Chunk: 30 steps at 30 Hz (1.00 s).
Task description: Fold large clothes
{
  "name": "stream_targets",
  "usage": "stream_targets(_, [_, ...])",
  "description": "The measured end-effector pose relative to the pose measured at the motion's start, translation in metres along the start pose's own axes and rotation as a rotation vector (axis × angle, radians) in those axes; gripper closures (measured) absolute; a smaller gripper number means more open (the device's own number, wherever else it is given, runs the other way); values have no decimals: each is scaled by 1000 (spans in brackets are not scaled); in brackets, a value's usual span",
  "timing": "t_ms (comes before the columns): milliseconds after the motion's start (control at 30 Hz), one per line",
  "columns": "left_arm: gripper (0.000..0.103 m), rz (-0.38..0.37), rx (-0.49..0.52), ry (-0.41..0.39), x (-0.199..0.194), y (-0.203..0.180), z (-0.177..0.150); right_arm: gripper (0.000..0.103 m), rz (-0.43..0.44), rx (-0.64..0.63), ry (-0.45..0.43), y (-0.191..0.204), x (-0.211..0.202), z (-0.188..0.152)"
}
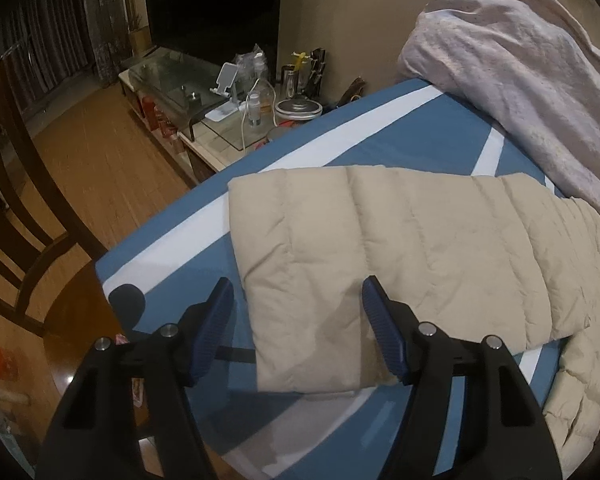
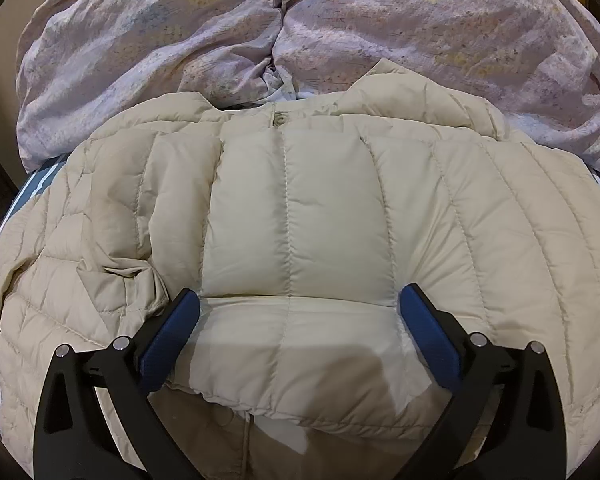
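Straddling jacket (image 1: 380, 240) sleeve, left tongs (image 1: 298, 300) gaping | right tongs (image 2: 300, 304) wide, empty | hem cropped

Left hand-held gripper (image 1: 296, 312) angled steeply down, jaws partway apart w/ a folded cloth edge lying between the blue pads (image 1: 216, 332), no clear squeeze on it. Right hand-held gripper (image 2: 300, 320) also pitched down, jaws spread as wide as they go, blue pads (image 2: 172, 340) either side of a padded panel, tips resting at the fabric but not pinching. No hands or sleeves in either view.
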State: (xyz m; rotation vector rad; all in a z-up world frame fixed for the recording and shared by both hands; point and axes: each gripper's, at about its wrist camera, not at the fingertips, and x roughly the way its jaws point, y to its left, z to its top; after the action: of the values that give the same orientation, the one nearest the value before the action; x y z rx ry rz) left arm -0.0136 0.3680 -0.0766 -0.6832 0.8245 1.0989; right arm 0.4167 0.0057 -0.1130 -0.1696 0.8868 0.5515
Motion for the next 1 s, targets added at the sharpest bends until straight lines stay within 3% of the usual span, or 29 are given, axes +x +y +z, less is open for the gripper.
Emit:
stream_targets(167, [46, -14, -2, -3, 3, -1, -6, 1, 1, 0, 0, 0, 0, 0])
stream_targets(333, [77, -47, -19, -11, 2, -6, -6, 1, 0, 0, 0, 0, -1, -1])
stream_targets(500, [94, -60, -29, -6, 1, -13, -5, 1, 1, 0, 1, 0, -1, -1])
stream_targets(700, [97, -69, -15, -30, -12, -31, 8, 1, 1, 0, 1, 0, -1, -1])
stream_targets(867, [98, -161, 23, -87, -40, -68, 26, 1, 4, 1, 0, 0, -1, -1])
stream_targets(1000, [98, -281, 77, -138, -72, -112, 34, 1, 9, 5, -2, 0, -1, -1])
